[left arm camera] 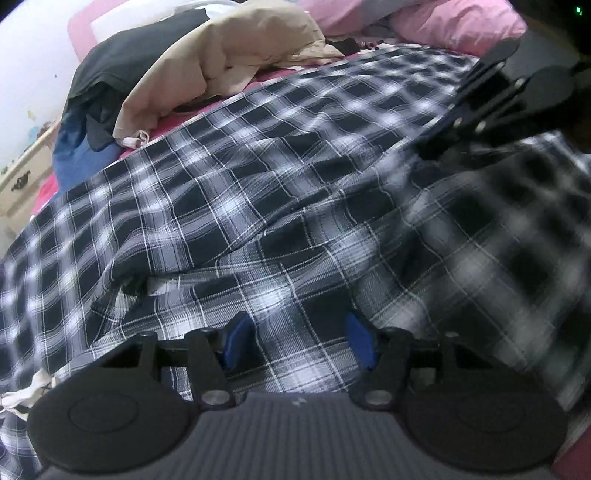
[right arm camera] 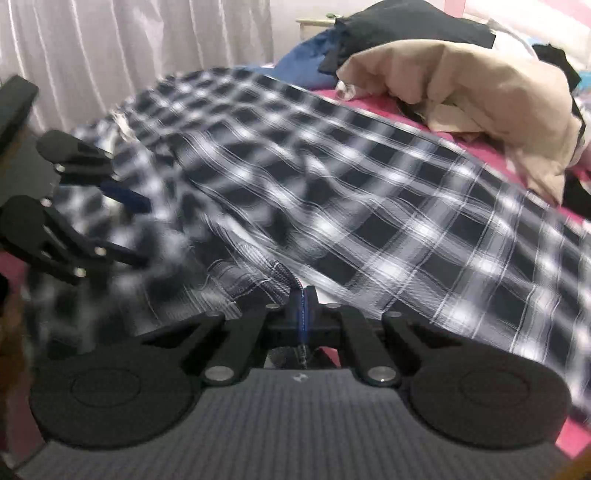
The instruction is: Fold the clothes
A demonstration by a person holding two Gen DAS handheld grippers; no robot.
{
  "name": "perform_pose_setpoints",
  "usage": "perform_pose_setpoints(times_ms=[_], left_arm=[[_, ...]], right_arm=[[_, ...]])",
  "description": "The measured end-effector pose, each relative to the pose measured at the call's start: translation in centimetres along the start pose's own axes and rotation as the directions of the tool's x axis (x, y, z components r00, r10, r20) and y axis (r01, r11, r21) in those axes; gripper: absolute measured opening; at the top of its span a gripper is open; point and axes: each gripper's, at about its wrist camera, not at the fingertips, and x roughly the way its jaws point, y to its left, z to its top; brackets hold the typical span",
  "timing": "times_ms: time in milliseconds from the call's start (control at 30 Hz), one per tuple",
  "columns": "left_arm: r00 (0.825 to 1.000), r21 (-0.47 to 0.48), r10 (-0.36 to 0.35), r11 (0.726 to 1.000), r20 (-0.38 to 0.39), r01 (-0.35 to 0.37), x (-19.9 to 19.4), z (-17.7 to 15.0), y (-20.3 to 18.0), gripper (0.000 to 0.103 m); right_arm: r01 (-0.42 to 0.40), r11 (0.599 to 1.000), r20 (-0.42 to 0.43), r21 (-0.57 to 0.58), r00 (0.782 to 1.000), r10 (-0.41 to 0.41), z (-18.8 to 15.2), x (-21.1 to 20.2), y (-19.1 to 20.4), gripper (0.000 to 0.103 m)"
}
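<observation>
A black-and-white plaid shirt (left arm camera: 229,192) lies spread over the pink bed sheet (right arm camera: 388,107). My left gripper (left arm camera: 300,341) hovers low over the shirt's near folds, open, its blue pads (left arm camera: 240,339) apart and pressing nothing. In the right wrist view the same left gripper (right arm camera: 136,229) shows blurred at the left edge, over the plaid shirt (right arm camera: 369,206). My right gripper (right arm camera: 304,299) is shut on a hem of the shirt, with a stitched edge pinched between its pads. It also appears in the left wrist view as the right gripper (left arm camera: 432,147) at the upper right, down on the cloth.
A beige garment (left arm camera: 221,62), a black garment (left arm camera: 122,62) and a blue garment (left arm camera: 74,155) are piled at the shirt's far side. Pink pillows (left arm camera: 443,22) lie beyond. White curtains (right arm camera: 129,44) hang behind the bed; a cream nightstand (left arm camera: 22,177) stands at its side.
</observation>
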Motion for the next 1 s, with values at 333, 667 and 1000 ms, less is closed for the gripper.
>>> perform_pose_setpoints(times_ms=[333, 667, 1000], left_arm=[[0.998, 0.036, -0.057, 0.998, 0.04, 0.055, -0.4, 3.3, 1.0, 0.061], [0.958, 0.165, -0.278, 0.95, 0.069, 0.264, 3.9, 8.8, -5.1, 0.06], [0.925, 0.265, -0.369, 0.904, 0.092, 0.334, 5.6, 11.0, -9.2, 0.058]], right_arm=[[0.051, 0.901, 0.093, 0.432, 0.991, -0.101, -2.9, -4.5, -2.9, 0.033], [0.341, 0.392, -0.159, 0.855, 0.89, -0.427, -17.2, -17.5, -8.5, 0.036], [0.3, 0.458, -0.19, 0.837, 0.944, -0.27, -19.8, -15.7, -9.7, 0.04]])
